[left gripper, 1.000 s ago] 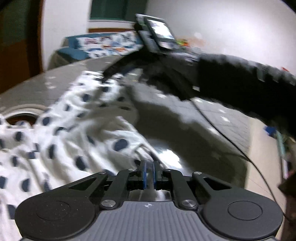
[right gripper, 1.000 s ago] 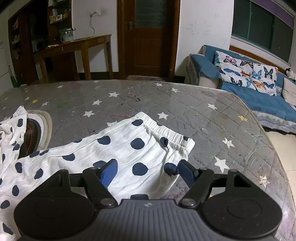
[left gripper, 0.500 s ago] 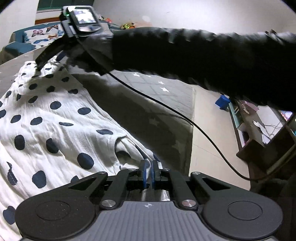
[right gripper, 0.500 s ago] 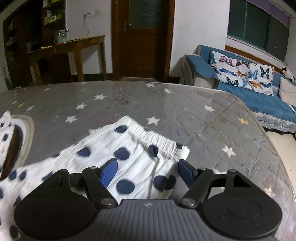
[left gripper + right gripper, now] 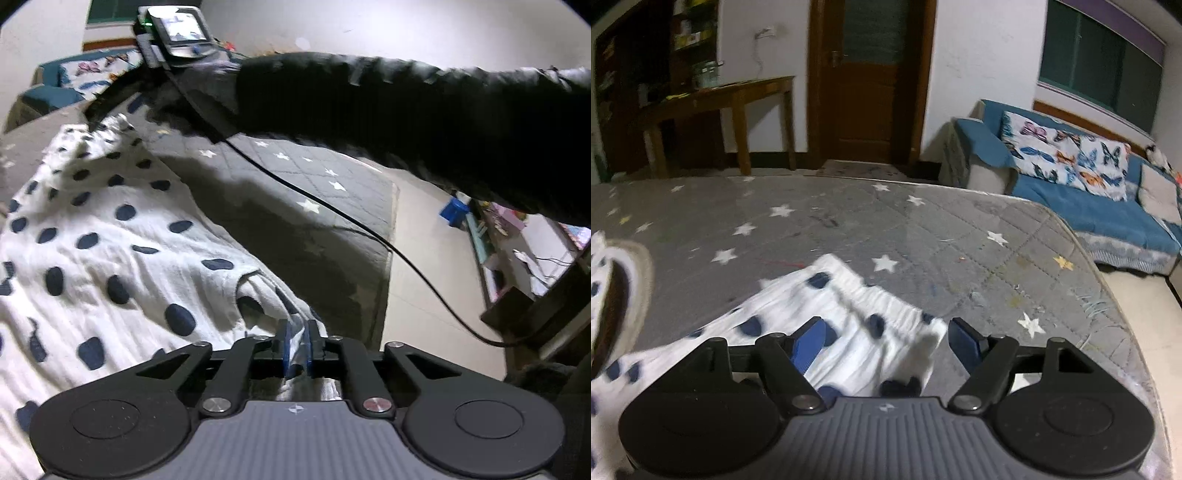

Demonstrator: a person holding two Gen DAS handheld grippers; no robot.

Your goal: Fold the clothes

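Note:
White pants with navy polka dots (image 5: pixel 110 251) lie on a grey star-print mattress (image 5: pixel 317 192). My left gripper (image 5: pixel 297 347) is shut on a pinched edge of the pants. The other device (image 5: pixel 177 33) and a black sleeve cross the top of the left wrist view, at the pants' far end. In the right wrist view the elastic waistband of the pants (image 5: pixel 871 314) lies between the blue fingers of my right gripper (image 5: pixel 890 339), which is open with the cloth bunched under it.
The mattress edge (image 5: pixel 1108 295) drops to a pale floor on the right. A blue sofa with butterfly cushions (image 5: pixel 1078 184), a wooden table (image 5: pixel 731 99) and a door stand beyond. A round item (image 5: pixel 624 288) lies at the left, partly under spotted cloth. A black cable (image 5: pixel 369 229) hangs over the mattress.
The right gripper has moved in over the waistband, which has bunched and shifted under it. The left gripper stays shut on the cloth; its view has swung.

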